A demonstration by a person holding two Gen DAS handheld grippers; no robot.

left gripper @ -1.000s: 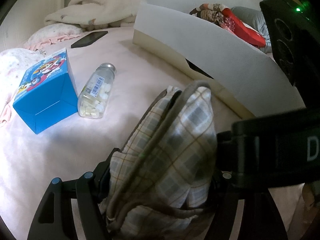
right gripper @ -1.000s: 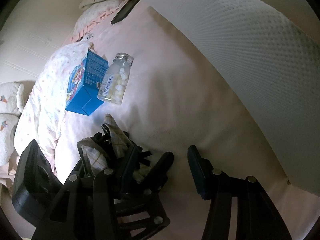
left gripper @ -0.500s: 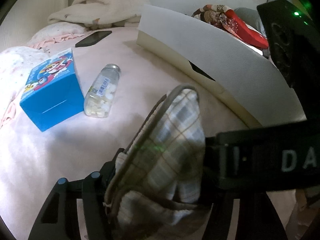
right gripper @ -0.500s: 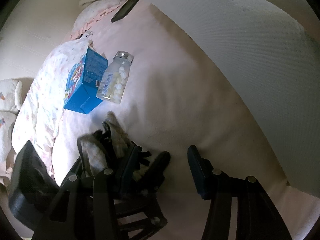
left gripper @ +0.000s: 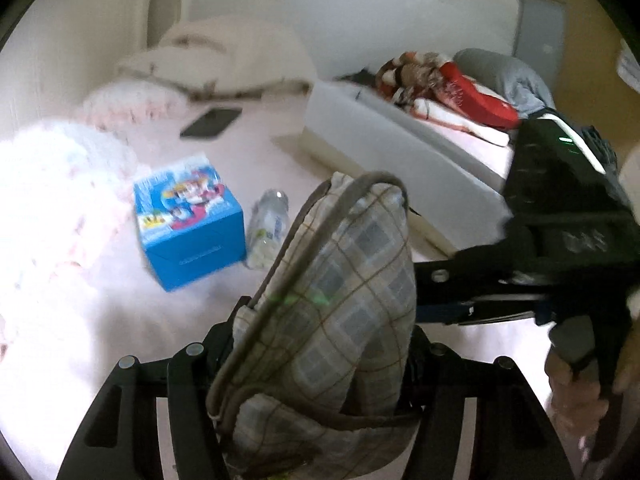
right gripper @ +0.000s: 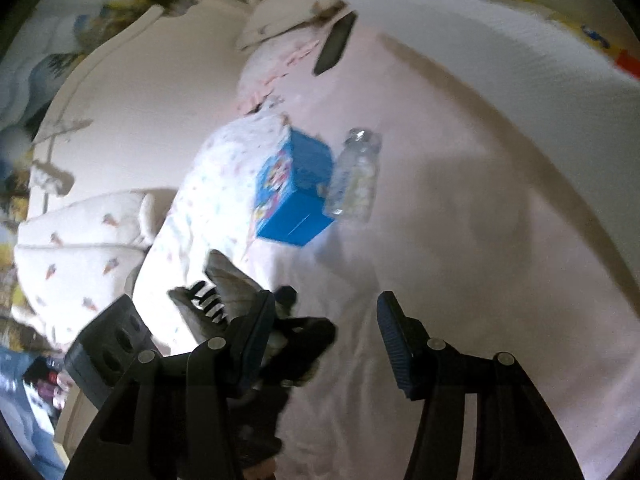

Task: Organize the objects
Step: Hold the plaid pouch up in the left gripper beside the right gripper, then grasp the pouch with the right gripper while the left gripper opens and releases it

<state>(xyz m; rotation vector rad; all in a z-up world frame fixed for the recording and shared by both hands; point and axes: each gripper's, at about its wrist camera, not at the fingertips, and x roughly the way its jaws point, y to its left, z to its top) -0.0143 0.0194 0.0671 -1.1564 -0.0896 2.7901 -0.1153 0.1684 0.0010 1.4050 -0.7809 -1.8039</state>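
My left gripper [left gripper: 320,332] holds a plaid fabric pouch [left gripper: 332,300] upright above the pink bed sheet [left gripper: 100,320]. Its jaws are closing, and the pads press the pouch from both sides. Beyond it a blue cartoon box [left gripper: 192,236] and a clear bottle of white tablets [left gripper: 268,228] lie side by side on the sheet. My right gripper [right gripper: 324,340] is open just right of the pouch [right gripper: 228,280], with nothing between its fingers. In that view the box [right gripper: 296,196] and bottle [right gripper: 356,180] lie ahead of it.
A long white fabric bin [left gripper: 400,152] stands on the right, with red and grey clothes [left gripper: 452,92] behind it. A dark phone [left gripper: 210,122] lies farther back, near a cream blanket [left gripper: 224,56]. A patterned pillow [right gripper: 88,236] sits at the left.
My left gripper has risen and drawn back with the pouch, so the box and bottle look smaller. The right gripper has tilted upward and shows more pillow and wall.
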